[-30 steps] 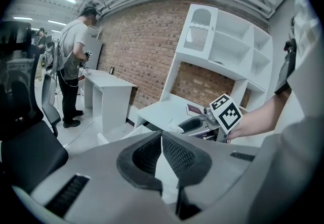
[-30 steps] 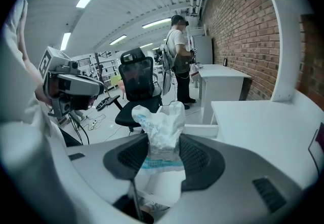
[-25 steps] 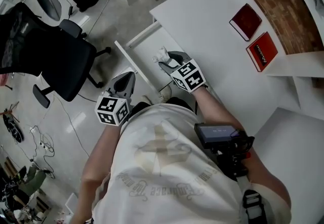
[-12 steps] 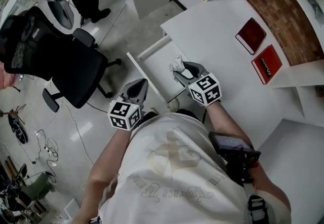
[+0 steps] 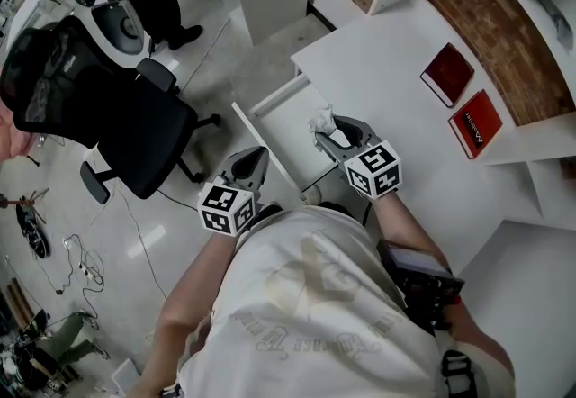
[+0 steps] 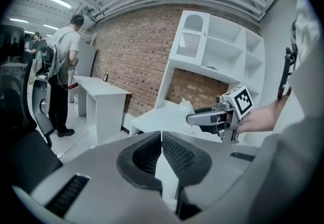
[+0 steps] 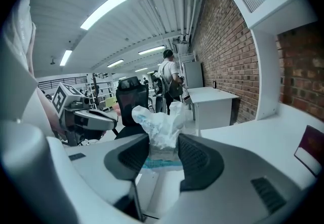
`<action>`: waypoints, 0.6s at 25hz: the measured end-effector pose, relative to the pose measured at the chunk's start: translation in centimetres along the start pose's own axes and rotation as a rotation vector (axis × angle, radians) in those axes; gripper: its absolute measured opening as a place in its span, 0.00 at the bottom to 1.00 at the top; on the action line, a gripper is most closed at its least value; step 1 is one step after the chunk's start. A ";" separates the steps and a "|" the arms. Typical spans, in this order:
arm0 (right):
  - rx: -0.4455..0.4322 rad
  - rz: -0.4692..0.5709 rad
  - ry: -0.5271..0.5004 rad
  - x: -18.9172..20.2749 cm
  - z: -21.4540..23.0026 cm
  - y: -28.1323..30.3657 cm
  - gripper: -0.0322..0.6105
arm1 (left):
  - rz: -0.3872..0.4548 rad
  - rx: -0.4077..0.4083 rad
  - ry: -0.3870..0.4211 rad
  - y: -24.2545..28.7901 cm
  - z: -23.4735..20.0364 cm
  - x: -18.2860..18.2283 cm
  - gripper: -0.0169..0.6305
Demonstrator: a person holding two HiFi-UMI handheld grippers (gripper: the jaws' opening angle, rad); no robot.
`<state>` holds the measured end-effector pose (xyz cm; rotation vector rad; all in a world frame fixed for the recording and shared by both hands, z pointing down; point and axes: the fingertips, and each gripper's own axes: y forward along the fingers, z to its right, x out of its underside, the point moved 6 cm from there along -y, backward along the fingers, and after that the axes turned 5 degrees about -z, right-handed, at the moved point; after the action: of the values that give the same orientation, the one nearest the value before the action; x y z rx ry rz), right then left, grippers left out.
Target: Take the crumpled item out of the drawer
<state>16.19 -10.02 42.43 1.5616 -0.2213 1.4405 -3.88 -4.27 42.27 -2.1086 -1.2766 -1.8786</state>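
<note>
Now the right gripper (image 7: 161,143) has its jaws clenched on the crumpled item (image 7: 159,119). It is a white, wrinkled lump of thin material, and most of it sticks up above the two dark pads. These jaws have just been closing a little more, with the item between them. In the head view the right gripper (image 5: 329,129) holds the crumpled item (image 5: 321,121) over the open drawer (image 5: 266,149), close to the edge of the white tabletop (image 5: 387,67). I cannot tell if the item is already completely higher than the drawer walls, but it touches nothing except the jaws.

The left gripper (image 6: 161,136) has its jaws pressed together at the tips, and nothing is between them. In the head view the left gripper (image 5: 253,158) is just beside the front panel of the drawer, on the side of the floor, and it does not touch the item. The left gripper view also shows the right gripper from the side, with the white lump at its front end.

Two red books (image 5: 447,74) lie on the far part of the tabletop, near the brick wall and well apart from both grippers. A black office chair (image 5: 135,122) stands on the floor to the left of the drawer. Another person (image 6: 63,73) stands at a second white desk in the back.
</note>
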 end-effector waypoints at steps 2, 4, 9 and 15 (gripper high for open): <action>0.001 0.004 -0.002 0.0 0.0 -0.1 0.36 | 0.002 0.002 0.004 0.1 0.1 -0.1 0.07; 0.003 0.005 -0.004 0.0 -0.1 -0.3 0.36 | 0.002 0.005 0.007 0.1 0.2 -0.1 0.07; -0.011 0.008 -0.001 -0.1 -0.1 -0.1 0.36 | -0.008 -0.001 0.006 0.3 0.3 -0.2 0.07; -0.018 0.002 0.007 0.1 0.6 -0.9 0.36 | -0.019 0.001 0.000 1.2 1.3 -0.3 0.07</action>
<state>17.24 -9.96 42.22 1.5418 -0.2313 1.4419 -2.09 -4.54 42.24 -2.1032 -1.3028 -1.8845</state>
